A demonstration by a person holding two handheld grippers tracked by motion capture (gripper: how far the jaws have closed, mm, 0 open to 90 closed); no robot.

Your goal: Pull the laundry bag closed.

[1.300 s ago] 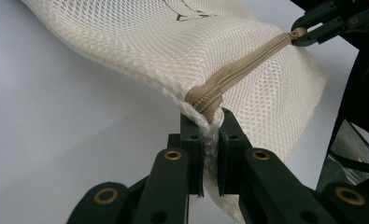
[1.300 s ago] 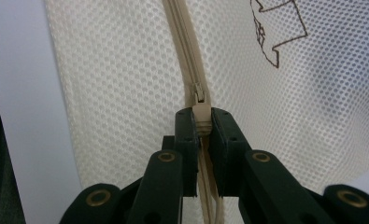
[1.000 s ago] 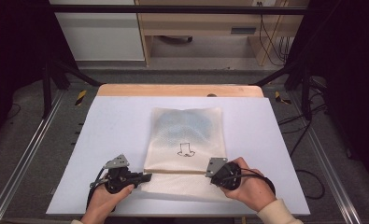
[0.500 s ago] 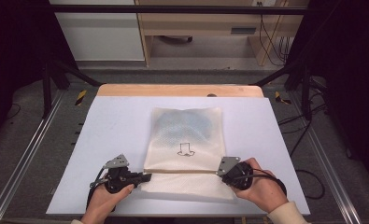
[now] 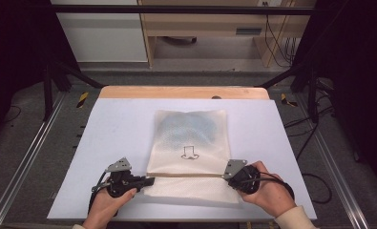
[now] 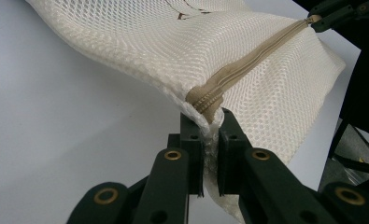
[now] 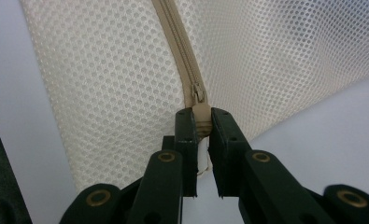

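Cream mesh zip bag [image 5: 191, 152] held at both ends of its beige zipper [image 5: 188, 175].

It lies near the white counter's [image 5: 114, 129] front edge; left gripper [image 5: 150, 181] clamps the zipper's end, right gripper [image 5: 225, 175] pinches its pull tab.

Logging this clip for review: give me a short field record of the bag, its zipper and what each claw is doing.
item: white mesh bag, flat on the table
contents: something bluish inside, unclear
zipper: closed along its visible length
left claw: shut on the bag's zipper end
right claw: shut on the zipper pull
zipper line: stretched straight between both claws
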